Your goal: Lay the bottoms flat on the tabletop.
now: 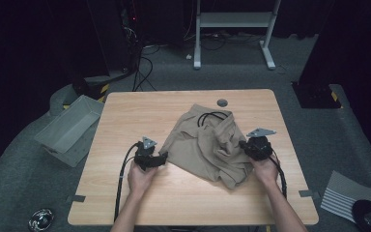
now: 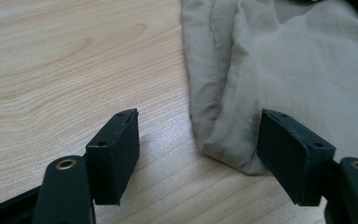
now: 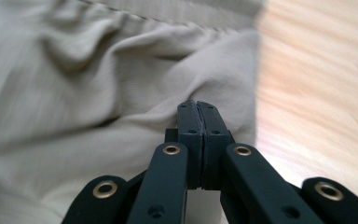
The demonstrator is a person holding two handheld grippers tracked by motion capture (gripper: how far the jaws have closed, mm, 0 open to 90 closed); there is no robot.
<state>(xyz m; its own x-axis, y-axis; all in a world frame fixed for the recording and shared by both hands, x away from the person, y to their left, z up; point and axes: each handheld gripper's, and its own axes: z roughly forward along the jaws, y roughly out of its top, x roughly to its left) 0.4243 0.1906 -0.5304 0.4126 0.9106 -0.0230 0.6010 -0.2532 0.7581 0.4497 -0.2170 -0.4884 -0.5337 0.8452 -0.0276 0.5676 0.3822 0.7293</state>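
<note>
The right claw (image 3: pixel 199 109) is pressed fully together, its pads meeting with a fold of the beige garment (image 1: pixel 207 145) bunched just ahead of them; whether any cloth is pinched I cannot tell. The left claw (image 2: pixel 198 149) stands wide apart, a corner of the garment (image 2: pixel 228 144) lying between its pads, untouched. Under both claws spreads the wooden surface (image 1: pixel 125 116); a grey bin (image 1: pixel 67 128) sits on the floor well left of the left claw.
</note>
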